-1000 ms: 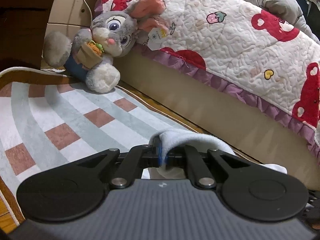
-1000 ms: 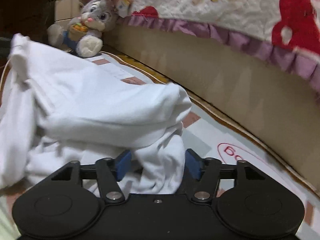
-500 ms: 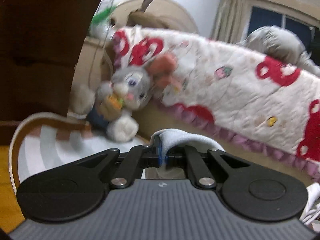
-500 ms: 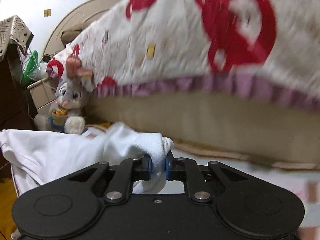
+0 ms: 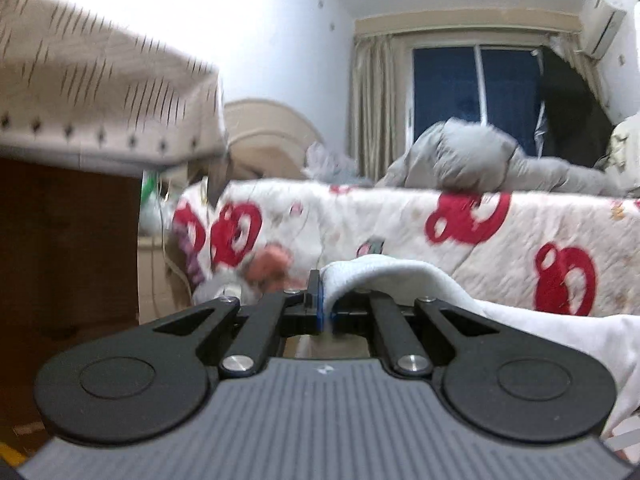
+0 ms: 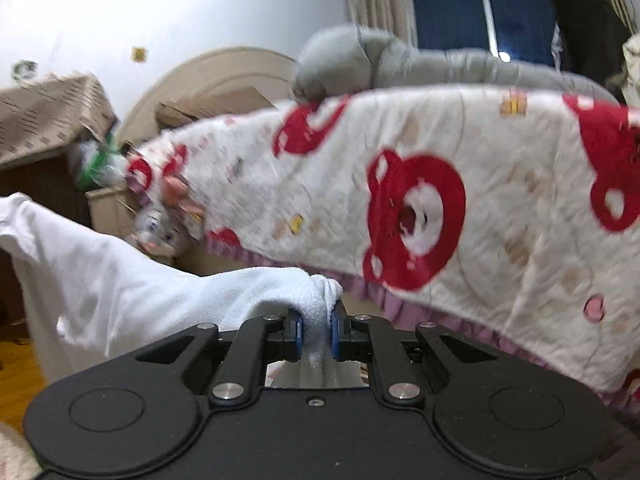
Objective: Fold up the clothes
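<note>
A white garment [image 6: 120, 292] hangs in the air, stretched between both grippers. My right gripper [image 6: 316, 330] is shut on a bunched corner of it, and the cloth runs off to the left and sags. In the left wrist view my left gripper [image 5: 326, 306] is shut on another edge of the white garment [image 5: 400, 274], which drapes away to the lower right. Both grippers are lifted well above the floor and face the bed. The lower part of the garment is hidden below the gripper bodies.
A bed with a white quilt printed with red bears [image 6: 420, 200] fills the view ahead, a grey puffy jacket [image 5: 472, 160] lying on it. A grey plush rabbit [image 6: 160, 232] sits by the bed's left end. A dark wooden cabinet under a beige cloth [image 5: 80, 92] stands left. A window [image 5: 472, 92] is behind.
Both grippers rose from near the striped rug to bed height, lifting the white garment off the floor. The right gripper, open around the cloth a second ago, has shut on it.
</note>
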`<action>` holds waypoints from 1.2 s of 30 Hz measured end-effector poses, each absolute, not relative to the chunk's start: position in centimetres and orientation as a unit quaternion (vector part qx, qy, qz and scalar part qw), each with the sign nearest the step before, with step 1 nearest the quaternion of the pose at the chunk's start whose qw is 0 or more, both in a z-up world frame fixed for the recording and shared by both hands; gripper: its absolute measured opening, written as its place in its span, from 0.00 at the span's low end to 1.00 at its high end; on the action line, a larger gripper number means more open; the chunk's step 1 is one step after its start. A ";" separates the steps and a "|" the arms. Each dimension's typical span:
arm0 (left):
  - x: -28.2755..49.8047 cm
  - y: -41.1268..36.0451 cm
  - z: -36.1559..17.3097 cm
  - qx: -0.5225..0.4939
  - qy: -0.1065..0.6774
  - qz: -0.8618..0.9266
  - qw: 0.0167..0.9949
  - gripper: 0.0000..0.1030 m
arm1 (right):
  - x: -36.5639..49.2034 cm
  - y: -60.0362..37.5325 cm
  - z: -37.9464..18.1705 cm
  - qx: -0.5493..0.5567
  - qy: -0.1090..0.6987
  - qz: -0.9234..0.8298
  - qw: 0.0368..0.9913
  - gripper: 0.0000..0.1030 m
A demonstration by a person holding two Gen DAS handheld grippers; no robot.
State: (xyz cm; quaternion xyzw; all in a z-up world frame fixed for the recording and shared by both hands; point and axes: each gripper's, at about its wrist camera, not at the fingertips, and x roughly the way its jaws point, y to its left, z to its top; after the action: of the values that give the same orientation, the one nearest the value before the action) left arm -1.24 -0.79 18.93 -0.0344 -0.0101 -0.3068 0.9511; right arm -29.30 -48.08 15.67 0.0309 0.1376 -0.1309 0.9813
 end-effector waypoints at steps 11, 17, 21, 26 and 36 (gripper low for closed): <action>-8.5 2.9 35.5 0.013 -0.105 -0.329 0.939 0.03 | -39.9 -45.1 27.0 0.011 0.060 -0.050 0.997 0.14; -1.4 -3.5 29.6 0.042 -0.035 -0.312 0.948 0.03 | -36.9 -48.9 25.4 0.089 0.118 -0.032 0.989 0.14; 6.4 -9.3 20.6 0.055 0.059 -0.300 0.950 0.03 | -30.8 -52.5 18.2 0.128 0.204 -0.058 0.969 0.14; 13.4 -20.8 11.1 0.146 0.088 -0.209 0.963 0.26 | -22.0 -58.7 8.8 0.154 0.299 -0.132 0.932 0.14; 14.8 -25.7 -6.8 0.178 0.284 -0.238 0.912 0.48 | -14.3 -63.6 -3.7 0.132 0.383 -0.265 0.875 0.32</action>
State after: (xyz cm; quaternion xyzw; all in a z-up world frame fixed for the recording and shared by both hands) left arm 14.80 -25.74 -6.84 0.1776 0.2838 -0.2376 0.9118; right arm -14.31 -63.61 -3.68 0.1323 0.3826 -0.2654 0.8750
